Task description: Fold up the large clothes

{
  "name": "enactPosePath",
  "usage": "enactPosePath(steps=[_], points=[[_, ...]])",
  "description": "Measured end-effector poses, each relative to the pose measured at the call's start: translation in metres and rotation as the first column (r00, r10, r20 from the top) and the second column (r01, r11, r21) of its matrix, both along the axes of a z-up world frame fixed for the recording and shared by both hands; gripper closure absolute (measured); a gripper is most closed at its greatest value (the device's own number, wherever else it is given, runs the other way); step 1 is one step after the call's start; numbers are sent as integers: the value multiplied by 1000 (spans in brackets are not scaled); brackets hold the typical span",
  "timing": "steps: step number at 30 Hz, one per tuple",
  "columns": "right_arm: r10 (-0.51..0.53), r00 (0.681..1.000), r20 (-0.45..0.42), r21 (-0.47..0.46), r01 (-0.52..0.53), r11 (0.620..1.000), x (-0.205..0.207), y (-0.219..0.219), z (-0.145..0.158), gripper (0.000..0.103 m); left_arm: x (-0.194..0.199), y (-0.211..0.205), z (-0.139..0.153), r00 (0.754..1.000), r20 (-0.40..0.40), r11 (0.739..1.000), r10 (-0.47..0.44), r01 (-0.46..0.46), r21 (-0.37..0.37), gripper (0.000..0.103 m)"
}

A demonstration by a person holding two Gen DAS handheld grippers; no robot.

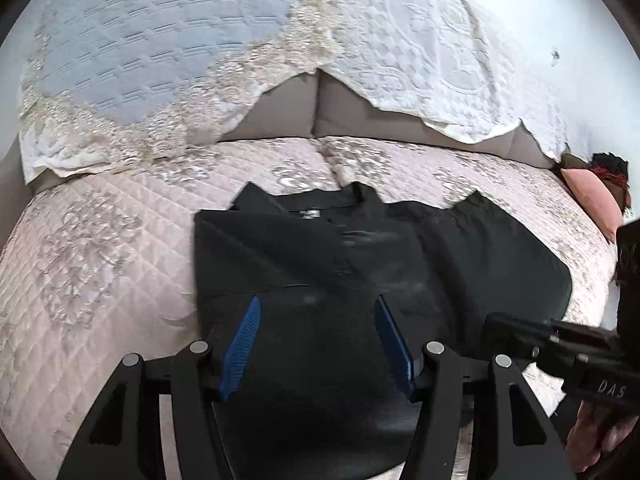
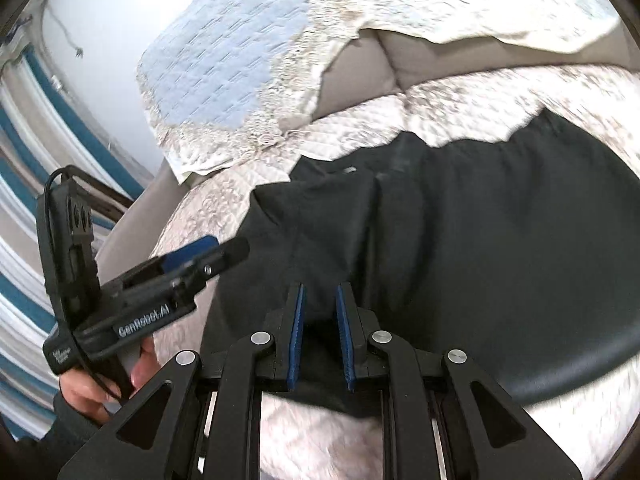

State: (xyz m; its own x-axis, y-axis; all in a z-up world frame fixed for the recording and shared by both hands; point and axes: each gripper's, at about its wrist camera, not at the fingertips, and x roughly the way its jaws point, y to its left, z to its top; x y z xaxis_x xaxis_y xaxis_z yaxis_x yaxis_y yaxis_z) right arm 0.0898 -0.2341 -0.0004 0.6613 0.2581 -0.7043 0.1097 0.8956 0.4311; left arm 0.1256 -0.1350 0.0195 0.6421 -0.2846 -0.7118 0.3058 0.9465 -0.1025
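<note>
A black garment (image 1: 360, 264) (image 2: 480, 240) lies spread on the pale quilted bed cover (image 1: 100, 260) (image 2: 580, 92), collar and small label (image 1: 308, 213) at the far side, its left part folded inward. My left gripper (image 1: 317, 300) (image 2: 224, 248) hovers open over the garment's near left half, nothing between its blue pads (image 1: 242, 344). My right gripper (image 2: 320, 287) (image 1: 494, 326) is over the garment's near hem at the right. Its jaws stand a narrow gap apart with dark cloth showing in the gap; whether they pinch it is unclear.
A blue and lace cover (image 1: 140, 48) and a white quilted cover (image 1: 420, 60) hang over grey back cushions (image 1: 288, 108). A pink cushion (image 1: 592, 196) sits at the far right. A person's hand (image 2: 80, 392) holds the left gripper; striped curtains (image 2: 24, 160) are at the left.
</note>
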Motion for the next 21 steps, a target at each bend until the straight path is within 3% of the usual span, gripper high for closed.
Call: enactPosePath(steps=[5,9,14,21], points=[[32,999,-18,-59,-33,998,41,8,-10,86,20,16,-6,999,-8,999,51,-51,14,42],[-6,995,-104,-115,-6,993,65,-2,-42,89,37,20,-22,996,-58,998,69,-69,10,43],[-11,996,-86,-154,-2,988,60,-8,-62,89,43,9,-49,994,-92,998,57,-53,47,42],[-18,994,-109,-135,4,991,65,-11,-59,89,45,5,-49,994,-98,997,55,-49,60,40]])
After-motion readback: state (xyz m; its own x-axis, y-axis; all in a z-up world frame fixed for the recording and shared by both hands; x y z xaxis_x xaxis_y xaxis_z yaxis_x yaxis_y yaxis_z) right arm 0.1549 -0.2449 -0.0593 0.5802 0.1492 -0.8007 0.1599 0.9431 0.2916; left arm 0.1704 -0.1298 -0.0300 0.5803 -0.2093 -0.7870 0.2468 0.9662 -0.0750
